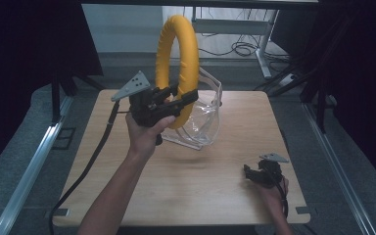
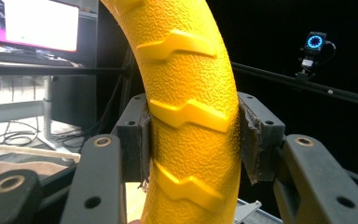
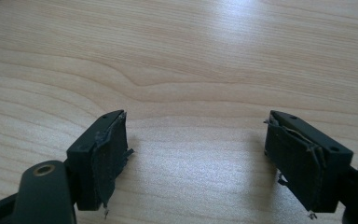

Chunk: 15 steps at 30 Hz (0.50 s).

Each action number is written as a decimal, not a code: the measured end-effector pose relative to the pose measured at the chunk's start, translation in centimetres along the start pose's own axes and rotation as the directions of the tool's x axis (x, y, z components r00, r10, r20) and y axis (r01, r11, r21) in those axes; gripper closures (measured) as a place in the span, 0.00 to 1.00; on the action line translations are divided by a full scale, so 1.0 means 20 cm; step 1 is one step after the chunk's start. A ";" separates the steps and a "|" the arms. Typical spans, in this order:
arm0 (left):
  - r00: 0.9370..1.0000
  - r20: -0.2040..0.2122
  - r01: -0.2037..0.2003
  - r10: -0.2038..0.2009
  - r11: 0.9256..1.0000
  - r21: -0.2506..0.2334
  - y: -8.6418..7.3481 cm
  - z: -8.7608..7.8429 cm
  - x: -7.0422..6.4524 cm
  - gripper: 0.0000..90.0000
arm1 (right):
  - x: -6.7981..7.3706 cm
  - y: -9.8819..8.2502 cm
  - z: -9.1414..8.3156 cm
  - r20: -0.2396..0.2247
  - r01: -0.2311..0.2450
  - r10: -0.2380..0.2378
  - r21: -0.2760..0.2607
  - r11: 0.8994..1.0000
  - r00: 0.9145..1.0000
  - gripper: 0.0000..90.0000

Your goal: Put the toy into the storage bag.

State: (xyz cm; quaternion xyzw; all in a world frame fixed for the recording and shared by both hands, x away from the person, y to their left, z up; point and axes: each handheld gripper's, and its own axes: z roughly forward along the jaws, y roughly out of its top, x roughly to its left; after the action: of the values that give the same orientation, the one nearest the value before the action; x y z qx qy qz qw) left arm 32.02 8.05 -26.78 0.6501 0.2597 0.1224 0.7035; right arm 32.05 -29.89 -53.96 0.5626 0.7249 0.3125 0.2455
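Both grippers are black; the left gripper carries a grey three-cornered plate and trailing black cable; the right gripper has frayed pads; bare forearms.

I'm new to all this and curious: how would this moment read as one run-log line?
left gripper: shut on yellow ring, held upright above clear container | right gripper: open, nothing between jaws, over table

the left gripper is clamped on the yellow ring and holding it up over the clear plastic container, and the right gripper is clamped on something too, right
Not quite. The right gripper holds nothing: the right gripper view shows its jaws standing apart with bare wooden table between them. The rest stands: the left gripper is clamped on the yellow ring, holding it upright above the clear plastic container, as the high view shows.
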 end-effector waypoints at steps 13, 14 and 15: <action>0.999 0.032 -0.010 0.009 1.000 0.012 0.01 0.14 -0.04 0.57 | 0.00 0.00 0.00 0.000 0.002 -0.002 -0.002 1.000 1.000 0.24; 0.999 0.039 -0.006 0.006 1.000 0.013 0.01 0.16 -0.04 0.57 | 0.00 0.00 0.00 0.000 0.001 -0.001 -0.003 1.000 1.000 0.24; 0.999 0.039 -0.006 0.006 1.000 0.013 0.01 0.16 -0.04 0.57 | 0.00 0.00 0.00 0.000 0.001 -0.001 -0.003 1.000 1.000 0.24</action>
State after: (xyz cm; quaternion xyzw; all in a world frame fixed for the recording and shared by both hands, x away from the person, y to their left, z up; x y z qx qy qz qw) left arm 32.99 4.96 -26.41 0.6577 0.2449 0.1103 0.7037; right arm 32.07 -29.88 -53.96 0.5619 0.7248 0.3133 0.2464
